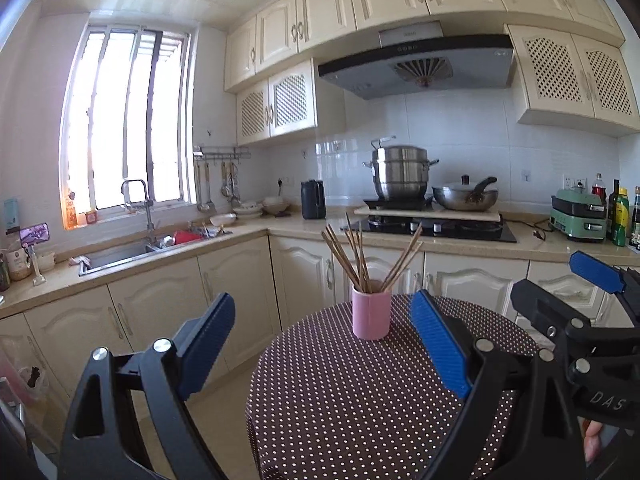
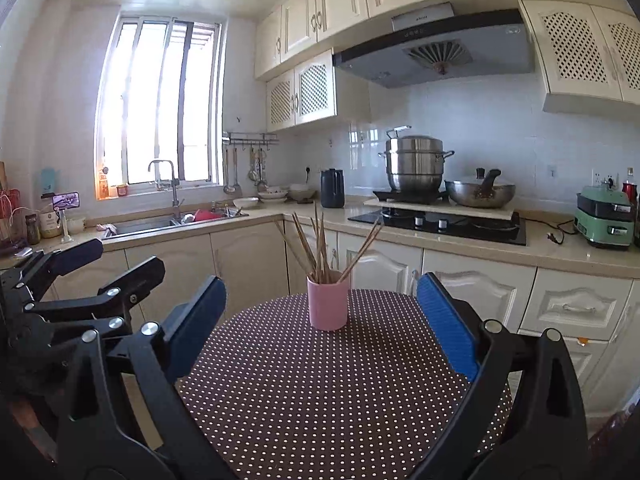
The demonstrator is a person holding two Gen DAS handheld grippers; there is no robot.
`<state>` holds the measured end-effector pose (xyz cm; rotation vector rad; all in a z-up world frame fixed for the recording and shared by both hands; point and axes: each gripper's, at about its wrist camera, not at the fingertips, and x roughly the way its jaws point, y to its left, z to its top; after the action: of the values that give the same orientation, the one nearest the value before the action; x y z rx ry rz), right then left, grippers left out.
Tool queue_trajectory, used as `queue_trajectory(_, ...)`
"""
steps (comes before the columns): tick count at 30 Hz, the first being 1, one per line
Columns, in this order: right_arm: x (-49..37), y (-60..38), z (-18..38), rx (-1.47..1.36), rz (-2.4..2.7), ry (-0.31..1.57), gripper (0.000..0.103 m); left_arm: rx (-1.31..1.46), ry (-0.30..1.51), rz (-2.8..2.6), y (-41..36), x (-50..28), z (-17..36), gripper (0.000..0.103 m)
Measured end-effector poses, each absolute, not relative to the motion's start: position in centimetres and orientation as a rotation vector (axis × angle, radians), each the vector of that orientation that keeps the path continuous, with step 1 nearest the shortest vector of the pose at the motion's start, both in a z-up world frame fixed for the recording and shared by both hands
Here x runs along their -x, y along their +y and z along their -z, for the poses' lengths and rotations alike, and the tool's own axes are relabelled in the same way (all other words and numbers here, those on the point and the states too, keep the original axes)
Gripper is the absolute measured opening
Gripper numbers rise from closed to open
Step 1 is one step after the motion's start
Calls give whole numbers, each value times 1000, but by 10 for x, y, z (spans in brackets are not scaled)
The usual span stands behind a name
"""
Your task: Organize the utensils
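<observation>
A pink cup [image 1: 371, 314] stands upright at the far side of a round table with a brown polka-dot cloth [image 1: 340, 400]. Several wooden chopsticks [image 1: 360, 258] stand fanned out in it. My left gripper [image 1: 324, 344] is open and empty, held above the near part of the table, short of the cup. The right gripper [image 1: 560, 284] shows at the right edge of this view. In the right wrist view the cup [image 2: 329, 303] with the chopsticks [image 2: 320, 246] stands ahead; my right gripper [image 2: 320, 320] is open and empty. The left gripper [image 2: 104, 264] shows at the left.
Kitchen cabinets and a countertop [image 1: 440, 240] run behind the table. A sink [image 1: 120, 254] lies at the left under the window. A hob [image 1: 432, 228] carries a steel pot and a pan. A green appliance [image 1: 578, 216] and bottles stand at the right.
</observation>
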<state>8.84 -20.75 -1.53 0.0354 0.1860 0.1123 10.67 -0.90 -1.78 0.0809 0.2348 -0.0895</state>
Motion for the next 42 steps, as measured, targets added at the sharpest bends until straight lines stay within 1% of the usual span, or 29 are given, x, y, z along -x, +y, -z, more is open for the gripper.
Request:
queue_trajectory(3, -122, -220, 38, -44, -87, 288, 95, -58, 385, 125, -18, -154, 45, 88)
queue_trajectory(8, -184, -246, 88, -66, -35, 489, 95, -60, 651, 148, -42, -239, 108, 88)
queue_trajectory(15, -258, -266, 152, -57, -12, 707, 95, -147, 827, 70, -68, -321, 182, 88)
queue_trajectory(21, -304, -271, 186, -53, -2, 815, 95, -159, 899, 44, -77, -364, 213, 88)
queue_trajectory(26, -328, -274, 200, -35, -2, 856, 95, -123, 941, 59, -80, -389, 227, 88)
queue_trajectory(33, -356, -278, 213, -55, 2, 930, 96, -81, 934, 101, -77, -408, 231, 89)
queue_trajectory(37, -362, -272, 218, -17, 21, 943, 97, -80, 931, 109, -77, -415, 234, 92)
queue_trajectory(40, -368, -274, 219, -20, 26, 945, 97, -73, 942, 95, -74, -425, 236, 99)
queue_trajectory(42, -369, -274, 220, -19, 27, 946, 97, -72, 943, 97, -74, -426, 236, 99)
